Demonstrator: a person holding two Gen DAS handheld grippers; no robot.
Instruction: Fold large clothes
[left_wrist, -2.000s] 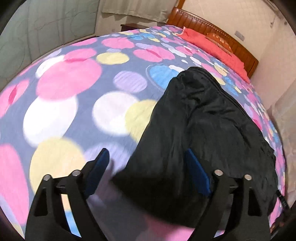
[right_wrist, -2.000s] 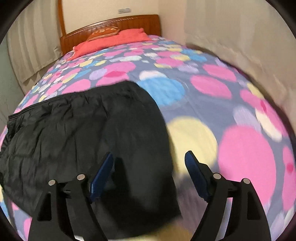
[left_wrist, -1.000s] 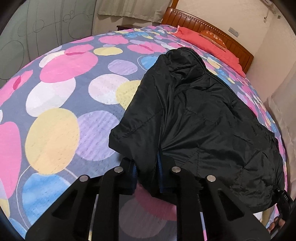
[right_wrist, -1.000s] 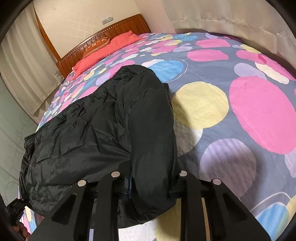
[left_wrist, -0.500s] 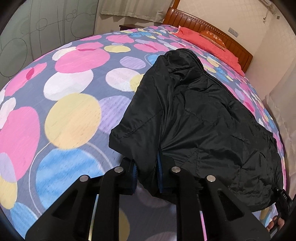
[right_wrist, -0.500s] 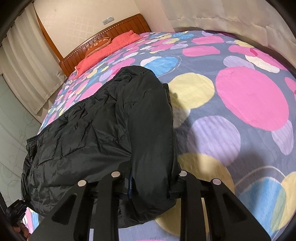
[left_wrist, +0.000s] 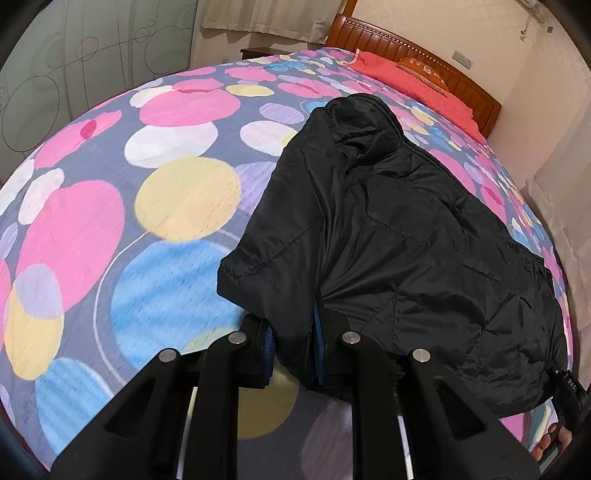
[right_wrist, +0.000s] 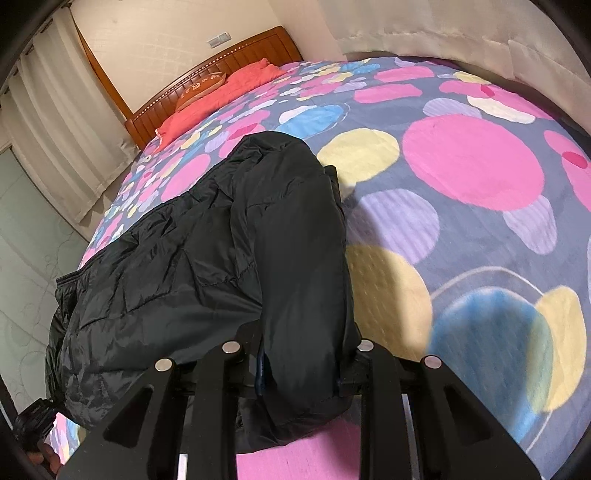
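Jacket: a black quilted jacket (left_wrist: 406, 236) lies along the bed (left_wrist: 177, 199), its far end toward the headboard (left_wrist: 417, 51).
Left tongs: the left tongs (left_wrist: 293, 347) are clenched on a folded sleeve edge at the jacket's near end, fabric bunched between the blue pads.
Right tongs: the right tongs (right_wrist: 306, 363) are clamped on a thick roll of the same jacket (right_wrist: 207, 258); that fold rises straight ahead of them.
Bedding: a dotted quilt, red pillows (right_wrist: 221, 88) by the headboard.
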